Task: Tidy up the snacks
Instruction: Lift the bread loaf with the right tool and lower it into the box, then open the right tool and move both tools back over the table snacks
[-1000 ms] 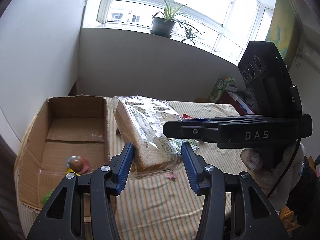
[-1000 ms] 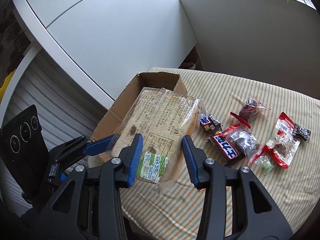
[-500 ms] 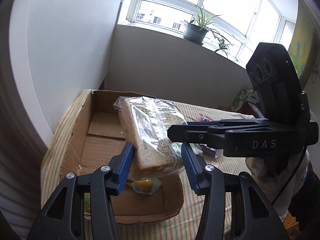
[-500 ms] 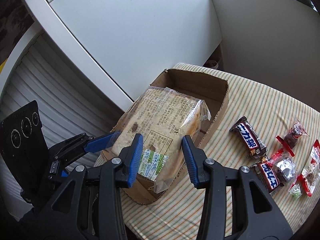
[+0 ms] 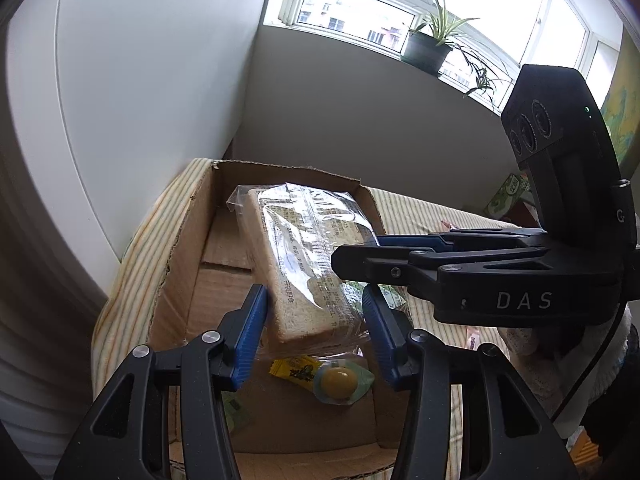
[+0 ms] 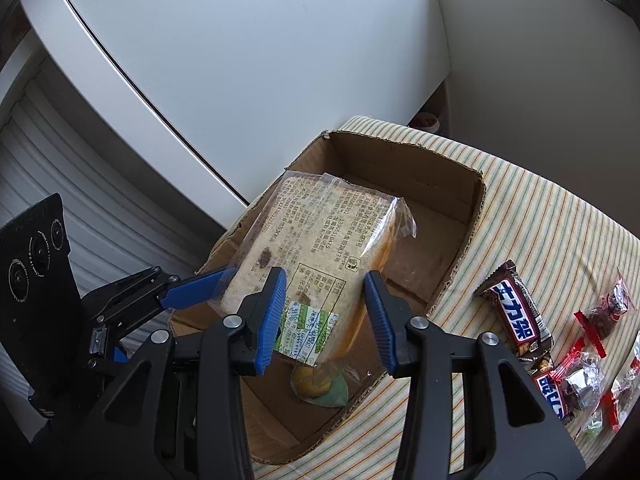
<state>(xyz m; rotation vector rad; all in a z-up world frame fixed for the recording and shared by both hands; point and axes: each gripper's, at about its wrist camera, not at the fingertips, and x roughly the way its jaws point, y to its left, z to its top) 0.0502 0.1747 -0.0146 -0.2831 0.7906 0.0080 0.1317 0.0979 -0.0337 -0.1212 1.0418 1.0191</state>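
Note:
A clear bag of sliced bread [image 5: 308, 248] hangs tilted over the open cardboard box [image 5: 288, 168]. My left gripper [image 5: 316, 332] is shut on its near end. The right gripper [image 5: 360, 250] comes in from the right and clamps the bag's side. In the right wrist view the bread [image 6: 316, 240] sits between the pads of my right gripper [image 6: 326, 312], over the box [image 6: 400, 144]. One blue finger [image 6: 192, 290] of the left gripper grips the bag from the left. Under the bread, in the box, lies a yellow jelly cup [image 5: 340, 380] beside a yellow packet [image 5: 296, 372].
Chocolate bars [image 6: 516, 312] and red-wrapped snacks [image 6: 608, 312] lie on the striped tablecloth [image 6: 540, 216] right of the box. A white cabinet [image 6: 240, 60] stands close behind the box. A potted plant [image 5: 428, 52] is on the windowsill.
Both grippers have carried the bread from above the tablecloth to above the box and a little lower. The loose snacks have slid to the right edge of the right wrist view.

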